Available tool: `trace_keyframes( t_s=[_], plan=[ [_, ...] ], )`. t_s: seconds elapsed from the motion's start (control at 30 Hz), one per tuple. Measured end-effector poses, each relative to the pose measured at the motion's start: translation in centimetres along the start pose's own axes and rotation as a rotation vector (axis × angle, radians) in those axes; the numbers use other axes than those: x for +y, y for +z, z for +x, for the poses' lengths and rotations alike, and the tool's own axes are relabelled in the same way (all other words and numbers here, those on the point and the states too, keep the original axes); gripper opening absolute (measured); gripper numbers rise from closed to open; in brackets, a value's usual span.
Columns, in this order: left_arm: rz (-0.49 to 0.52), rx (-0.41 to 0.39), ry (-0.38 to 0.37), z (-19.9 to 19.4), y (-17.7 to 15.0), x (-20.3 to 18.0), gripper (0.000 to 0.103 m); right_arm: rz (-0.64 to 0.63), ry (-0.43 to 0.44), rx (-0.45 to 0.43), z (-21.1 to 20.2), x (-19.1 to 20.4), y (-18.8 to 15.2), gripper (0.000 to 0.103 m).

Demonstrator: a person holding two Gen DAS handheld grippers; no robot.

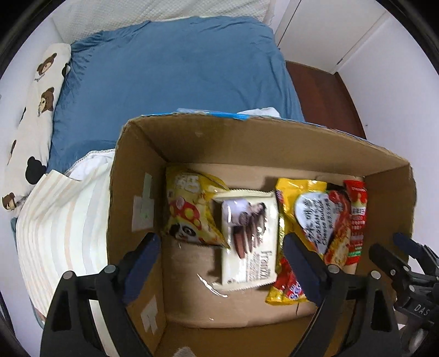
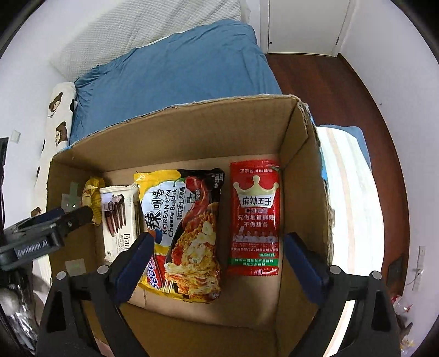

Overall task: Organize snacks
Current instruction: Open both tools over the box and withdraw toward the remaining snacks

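An open cardboard box (image 1: 192,142) (image 2: 178,137) holds a row of snacks. From left: a yellow panda bag (image 1: 189,208) (image 2: 92,192), a white wafer pack (image 1: 248,236) (image 2: 118,214), a yellow and black cheese noodle pack (image 1: 315,217) (image 2: 186,230) and a red spicy strip pack (image 1: 356,217) (image 2: 255,217). My left gripper (image 1: 222,263) hovers open and empty above the wafer pack. My right gripper (image 2: 219,261) hovers open and empty above the noodle and red packs. Each gripper shows at the edge of the other's view, the right gripper (image 1: 403,258) and the left gripper (image 2: 55,222).
The box stands on a bed with a blue duvet (image 1: 175,71) (image 2: 175,68). A bear-print pillow (image 1: 35,118) (image 2: 59,115) lies at the left. A striped cloth (image 1: 63,225) (image 2: 354,206) lies beside the box. Dark wood floor (image 2: 343,90) and white doors (image 2: 301,24) are at the right.
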State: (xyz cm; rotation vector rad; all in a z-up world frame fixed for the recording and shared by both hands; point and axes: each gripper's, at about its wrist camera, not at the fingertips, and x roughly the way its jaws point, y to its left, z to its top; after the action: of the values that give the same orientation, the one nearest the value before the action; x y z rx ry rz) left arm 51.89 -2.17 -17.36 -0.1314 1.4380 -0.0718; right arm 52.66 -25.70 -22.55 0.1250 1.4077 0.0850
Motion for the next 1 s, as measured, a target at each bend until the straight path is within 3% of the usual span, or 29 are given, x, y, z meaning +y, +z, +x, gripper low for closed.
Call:
trace_keyframes(
  t_s=[0.2,0.53,1.0],
  plan=[
    [-0.008,-0.092,0.001,-3.0,-2.9,-0.7,0.092,-0.012,0.013,-0.035,-1.6,0.5,-2.3,0.097],
    [0.039,-0.262,0.046,-8.1,-10.3,-2.0,0.092,-0.049,-0.019,-0.198,-6.3,1.0,-9.0,0.097],
    [0.036,-0.446,0.032,-15.6,-19.6,-2.1,0.092,-0.077,0.036,-0.368,-14.3,2.6,-18.3,0.097]
  ],
)
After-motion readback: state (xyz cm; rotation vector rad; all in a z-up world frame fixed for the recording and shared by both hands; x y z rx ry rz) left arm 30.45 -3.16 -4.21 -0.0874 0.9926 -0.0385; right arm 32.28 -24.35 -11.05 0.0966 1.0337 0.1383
